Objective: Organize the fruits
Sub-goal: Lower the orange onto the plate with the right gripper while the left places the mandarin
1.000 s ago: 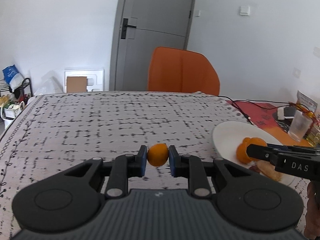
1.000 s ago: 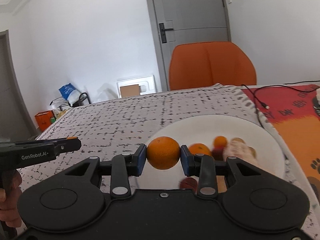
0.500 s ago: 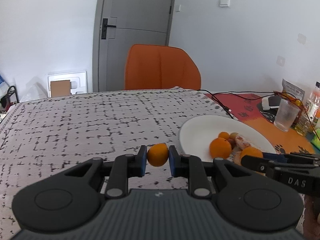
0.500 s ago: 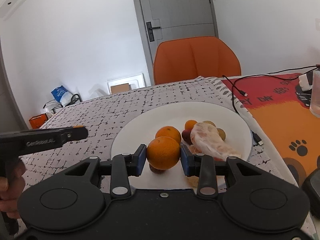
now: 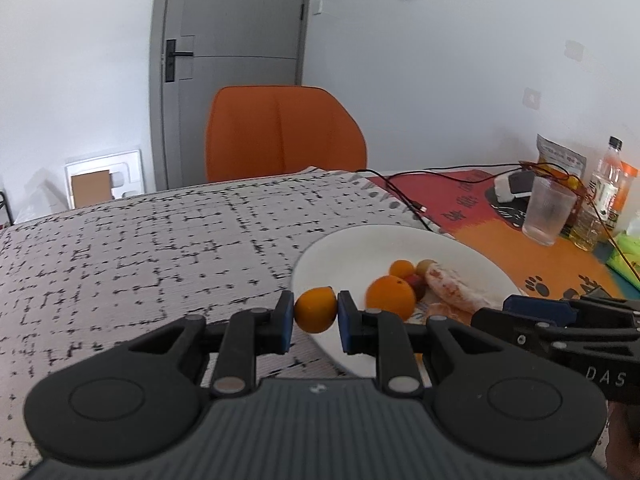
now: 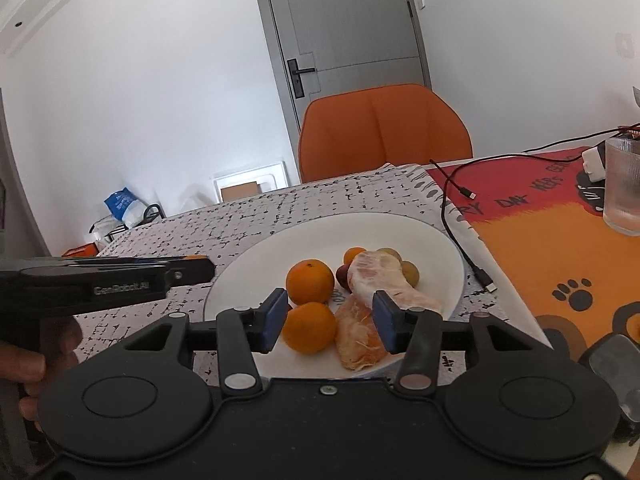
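Fingers [image 5: 285,322] of our left gripper [image 5: 316,322] are pressing in from both sides on a small orange [image 5: 315,309], and we are holding it just over the near-left rim of the white plate [image 5: 348,248]. Our right gripper [image 6: 326,322] is standing wide apart with nothing between its blue pads [image 6: 275,320]; we are hovering it above the near part of the plate [image 6: 432,236]. Right under that gap a second orange [image 6: 310,327] is sitting on the plate, close beside the left pad, though we cannot tell whether they are touching, with a peeled citrus skin [image 6: 360,336] lying just beside it. A little farther in, a third orange [image 6: 310,282] is resting next to a peeled pomelo segment [image 6: 380,280], and small round fruits [image 6: 409,272] are clustering behind them. We are seeing the plate resting on a grey patterned tablecloth [image 6: 240,232]. To the right, a black cable [image 6: 460,216] is trailing past the plate rim onto an orange and red mat [image 6: 560,248], where a ribbed glass [image 6: 624,188] is standing. Beyond the table's far edge an orange chair [image 6: 384,132] is facing us, with a grey door [image 6: 344,28] behind it.
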A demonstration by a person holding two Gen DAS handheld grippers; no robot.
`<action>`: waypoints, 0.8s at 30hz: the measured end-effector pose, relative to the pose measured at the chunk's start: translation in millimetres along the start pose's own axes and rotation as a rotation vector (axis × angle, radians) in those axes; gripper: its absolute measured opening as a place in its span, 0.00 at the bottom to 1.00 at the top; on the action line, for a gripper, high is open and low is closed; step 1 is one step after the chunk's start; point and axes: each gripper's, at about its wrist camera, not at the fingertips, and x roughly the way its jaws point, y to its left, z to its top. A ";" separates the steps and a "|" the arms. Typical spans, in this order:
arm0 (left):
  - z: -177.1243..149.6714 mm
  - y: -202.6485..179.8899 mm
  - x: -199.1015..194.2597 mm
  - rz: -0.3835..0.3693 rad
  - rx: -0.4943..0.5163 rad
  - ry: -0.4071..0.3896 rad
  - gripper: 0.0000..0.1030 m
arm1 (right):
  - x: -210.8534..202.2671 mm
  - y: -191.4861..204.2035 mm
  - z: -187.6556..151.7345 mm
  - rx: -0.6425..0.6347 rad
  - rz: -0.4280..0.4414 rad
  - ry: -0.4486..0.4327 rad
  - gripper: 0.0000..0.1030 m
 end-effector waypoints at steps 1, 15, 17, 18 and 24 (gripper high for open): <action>0.8 -2.9 1.3 -0.006 0.006 0.000 0.21 | -0.7 -0.6 -0.5 0.004 0.001 0.000 0.46; 1.5 1.5 -3.8 0.057 0.002 0.035 0.28 | 1.2 1.3 -3.2 0.014 0.015 0.003 0.46; -0.5 5.8 -9.1 0.065 0.007 0.038 0.29 | 1.4 1.8 -3.6 0.023 0.015 0.002 0.46; -1.3 7.4 -11.3 0.071 0.008 0.040 0.31 | 1.3 2.7 -3.7 0.025 0.013 0.000 0.46; -4.6 17.0 -26.2 0.099 -0.011 0.042 0.40 | -2.6 7.4 -2.7 0.026 0.019 -0.010 0.46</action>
